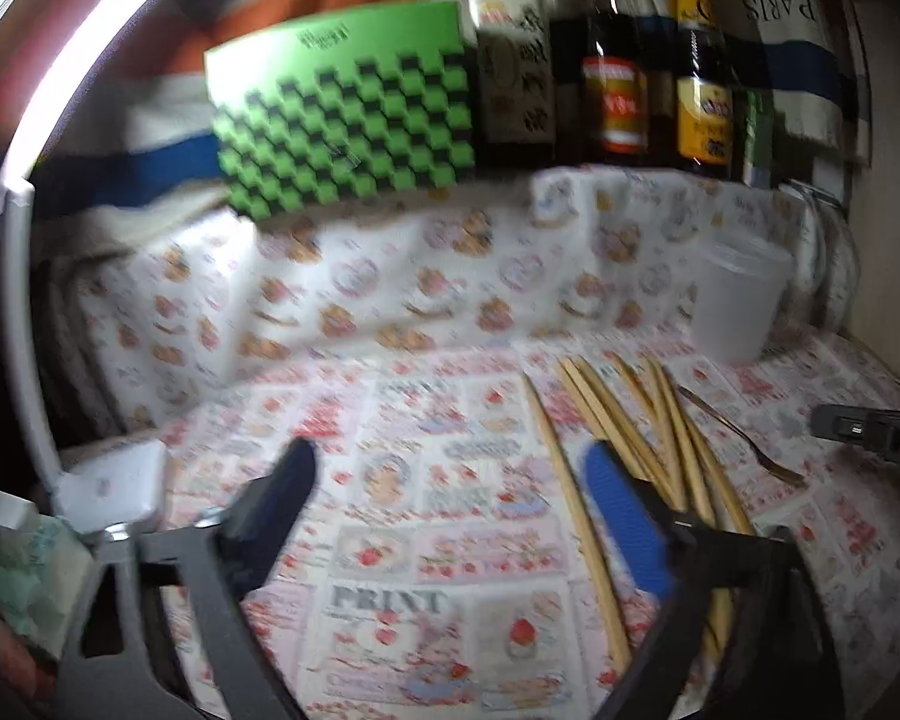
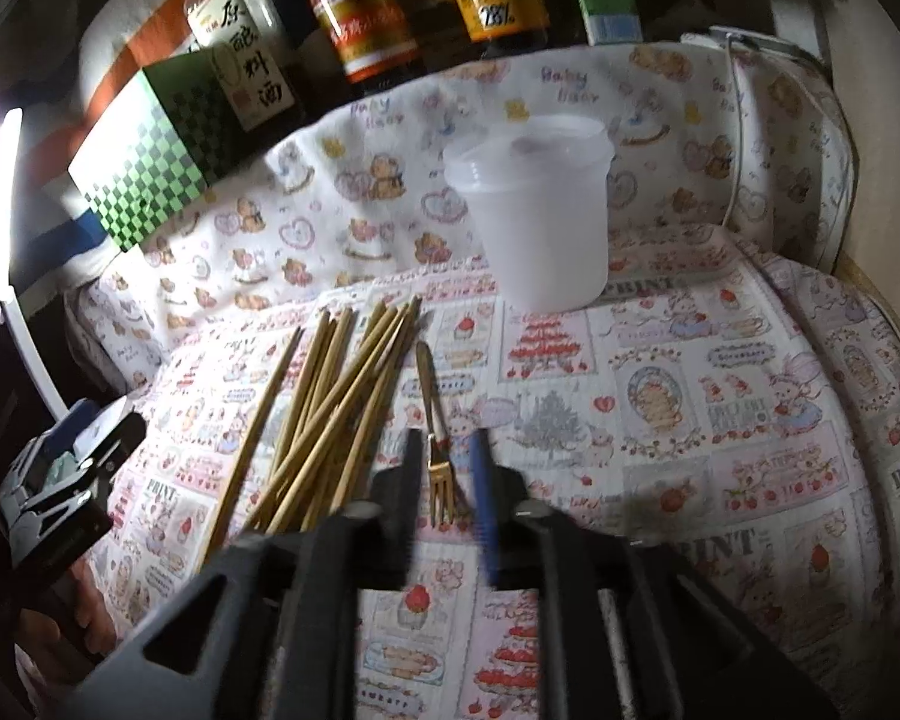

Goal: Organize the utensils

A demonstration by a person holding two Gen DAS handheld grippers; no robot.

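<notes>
Looking through the left wrist view, the left claw [image 1: 450, 516] stands released over the patterned tablecloth [image 1: 390, 420], beside the bamboo chopsticks [image 1: 630, 426]. In the right wrist view, the right claw [image 2: 447, 450] straddles the gold fork [image 2: 435, 420] near its tines, narrowly parted, not yet gripping; it should clench squarely on the neck before lifting toward the white cup [image 2: 540, 210].

chopsticks [image 2: 330, 402]: loose wooden pile, flat on cloth | fork [image 2: 435, 420]: gold, just right, tines nearest camera
</notes>
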